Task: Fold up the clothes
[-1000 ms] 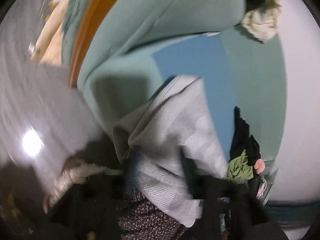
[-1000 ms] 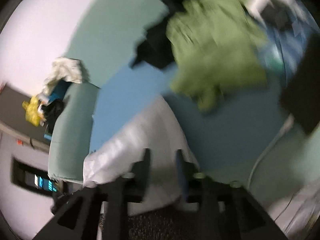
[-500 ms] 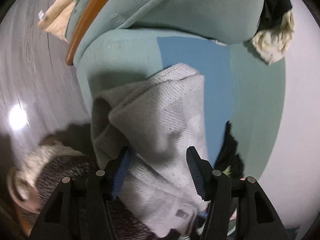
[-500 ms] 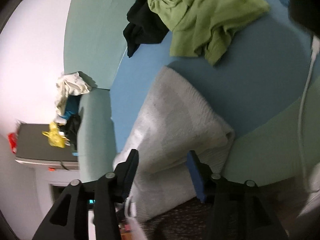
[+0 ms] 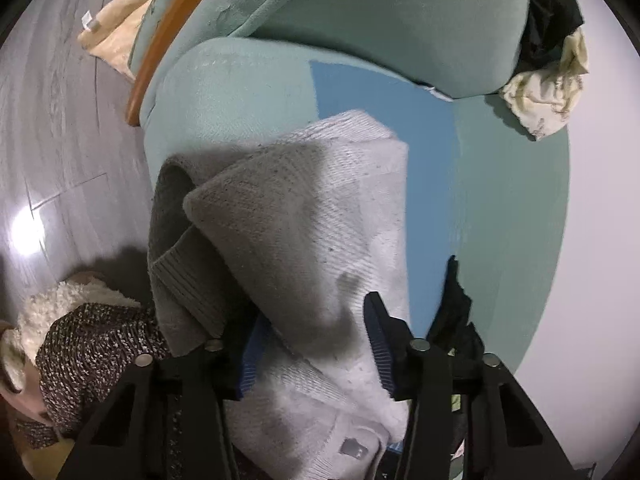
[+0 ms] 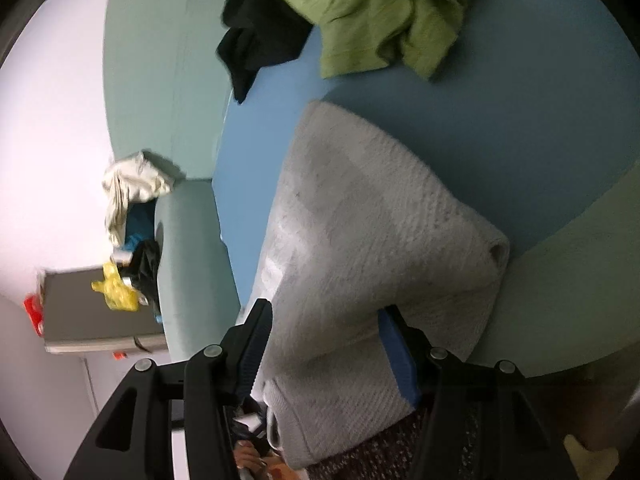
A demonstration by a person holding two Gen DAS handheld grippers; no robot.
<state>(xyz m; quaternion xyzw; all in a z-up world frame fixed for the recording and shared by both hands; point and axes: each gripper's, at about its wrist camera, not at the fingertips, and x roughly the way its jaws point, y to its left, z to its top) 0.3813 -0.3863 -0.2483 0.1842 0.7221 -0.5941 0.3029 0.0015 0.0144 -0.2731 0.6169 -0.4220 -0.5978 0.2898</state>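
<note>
Grey knit sweater (image 5: 304,216) lies folded on the blue seat (image 6: 500,152) of a teal sofa (image 5: 224,92), its near end over the edge. Left gripper (image 5: 316,344) is closing around a fold; right gripper (image 6: 328,348) spread, straddling the sweater. Green shirt (image 6: 384,12) and black garment (image 6: 256,44) lie behind.

Sofa (image 6: 560,128) under sweater (image 6: 360,208), green shirt (image 6: 380,12)
</note>
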